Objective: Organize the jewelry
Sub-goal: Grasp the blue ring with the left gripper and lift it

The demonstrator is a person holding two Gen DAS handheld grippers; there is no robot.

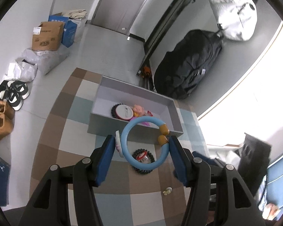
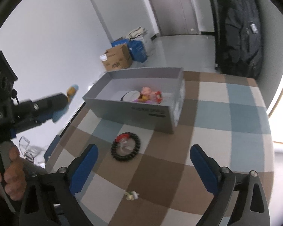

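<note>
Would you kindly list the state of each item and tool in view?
left tool: shut on blue bangle
blue bangle: held above the cloth
right tool: open, empty
grey box: open, holding trinkets
black bead bracelet: lying on cloth
small flower clip: lying on cloth

A beaded bracelet (image 2: 125, 146) is laid on the checked mat (image 2: 226, 113) before the tray (image 2: 141, 113); a small flower clip (image 2: 131, 195) lies nearer.

No legible text anywhere.
</note>
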